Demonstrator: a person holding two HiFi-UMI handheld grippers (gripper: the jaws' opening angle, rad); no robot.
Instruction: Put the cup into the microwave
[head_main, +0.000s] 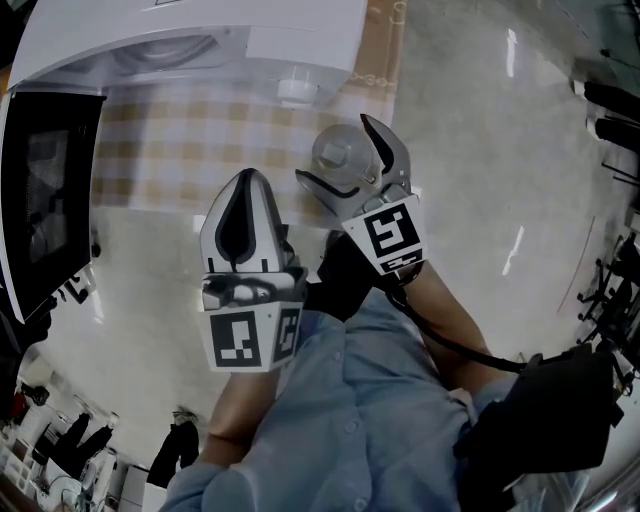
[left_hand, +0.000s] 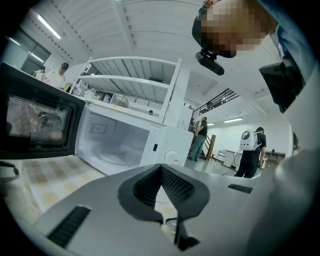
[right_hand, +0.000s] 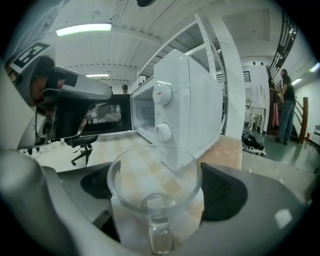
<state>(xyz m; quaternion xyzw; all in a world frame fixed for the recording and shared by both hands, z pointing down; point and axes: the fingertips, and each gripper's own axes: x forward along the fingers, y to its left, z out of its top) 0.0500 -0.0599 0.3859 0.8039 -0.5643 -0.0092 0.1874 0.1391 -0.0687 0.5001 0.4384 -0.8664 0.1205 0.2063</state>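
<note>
Head view: left gripper (head_main: 248, 182) is mid-frame, jaws together. The right gripper (head_main: 332, 150) is spread wide around the glass cup (head_main: 338, 143), just below the open microwave (head_main: 200, 40) up top. Left gripper view: jaws touching, nothing in them. Right gripper view: cup sits bottom center between the parted pads.

The left gripper (left_hand: 161, 169) filled the lower part of the view. Its grey jaws were together, and the dark ribbed pads (left_hand: 145, 187) met at their tips with nothing between them. Beyond them a white microwave (left_hand: 167, 142) stood on a pale checked tablecloth (left_hand: 47, 180). Its dark door (left_hand: 37, 122) was swung wide to the left, showing the white inside, and a round knob (left_hand: 172, 156) sat on the front panel. A white shelf rack (left_hand: 135, 82) rose behind it. Far off to the right stood a person in a dark top (left_hand: 201, 137) and another wearing a white backpack (left_hand: 250, 147). At the top right a black camera (left_hand: 210, 62) hung over the scene.
</note>
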